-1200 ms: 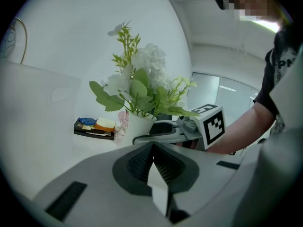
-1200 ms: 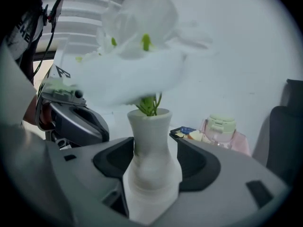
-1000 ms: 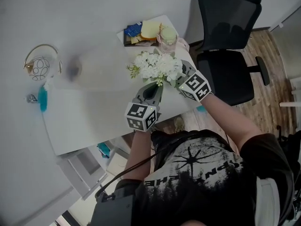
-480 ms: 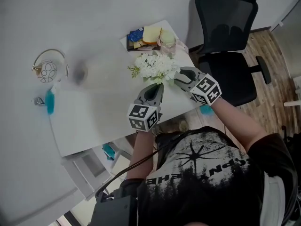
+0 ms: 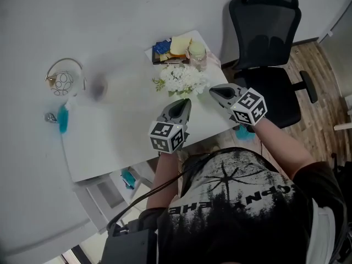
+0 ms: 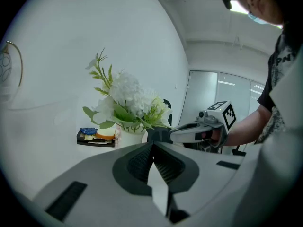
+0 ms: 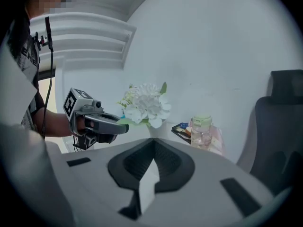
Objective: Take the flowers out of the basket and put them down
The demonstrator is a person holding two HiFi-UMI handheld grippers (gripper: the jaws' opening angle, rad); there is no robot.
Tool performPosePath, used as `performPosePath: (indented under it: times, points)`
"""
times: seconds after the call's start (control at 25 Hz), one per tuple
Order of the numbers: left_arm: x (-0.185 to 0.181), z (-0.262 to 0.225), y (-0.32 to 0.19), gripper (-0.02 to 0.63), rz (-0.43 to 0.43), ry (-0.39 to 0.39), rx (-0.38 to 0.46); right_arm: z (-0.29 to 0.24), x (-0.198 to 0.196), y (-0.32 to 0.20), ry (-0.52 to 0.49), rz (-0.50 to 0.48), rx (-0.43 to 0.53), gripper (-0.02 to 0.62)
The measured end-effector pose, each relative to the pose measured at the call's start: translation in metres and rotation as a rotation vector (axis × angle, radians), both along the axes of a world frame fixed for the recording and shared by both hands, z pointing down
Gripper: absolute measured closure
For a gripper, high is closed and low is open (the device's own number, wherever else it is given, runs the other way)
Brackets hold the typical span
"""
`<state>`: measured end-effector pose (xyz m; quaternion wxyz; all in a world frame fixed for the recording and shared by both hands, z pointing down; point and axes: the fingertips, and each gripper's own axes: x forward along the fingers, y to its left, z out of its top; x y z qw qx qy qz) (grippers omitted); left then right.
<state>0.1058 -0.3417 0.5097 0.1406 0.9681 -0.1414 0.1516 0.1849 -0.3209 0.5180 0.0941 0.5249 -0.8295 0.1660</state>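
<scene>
White flowers with green leaves stand upright in a small white pot on the white table. My left gripper points at them from just in front, its jaws shut with nothing between them. To the right of the bouquet my right gripper is held a little off it. Its jaws have just been closing and now meet, empty. In the right gripper view the flowers sit ahead, with the left gripper beside them. A gold wire basket stands at the table's far left.
Behind the flowers are a dark tray of snacks and a clear jar with a green lid. A black office chair stands past the table's right edge. A blue object lies near the basket.
My right gripper has pulled away from the flowers to the right and its jaws have gone from open to shut. The flowers stay standing. The left gripper has hardly moved.
</scene>
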Motion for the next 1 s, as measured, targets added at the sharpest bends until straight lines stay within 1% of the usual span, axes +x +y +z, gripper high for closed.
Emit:
performPosePath:
  times: [0.28, 0.56, 0.8, 1.0]
  points:
    - [0.001, -0.004, 0.003, 0.595, -0.002, -0.007, 0.011, -0.01, -0.001, 0.002, 0.03, 0.001, 0.021, 0.577]
    - [0.004, -0.002, 0.008, 0.595, 0.006, -0.014, 0.012, -0.003, 0.001, 0.004, 0.073, -0.001, 0.008, 0.578]
    - [0.004, 0.004, 0.009, 0.595, 0.008, -0.025, 0.005, -0.005, -0.005, 0.003, 0.056, -0.013, 0.014, 0.578]
    - [0.007, 0.007, 0.013, 0.595, 0.013, -0.029, -0.001, 0.002, -0.003, 0.003, 0.083, 0.004, 0.001, 0.578]
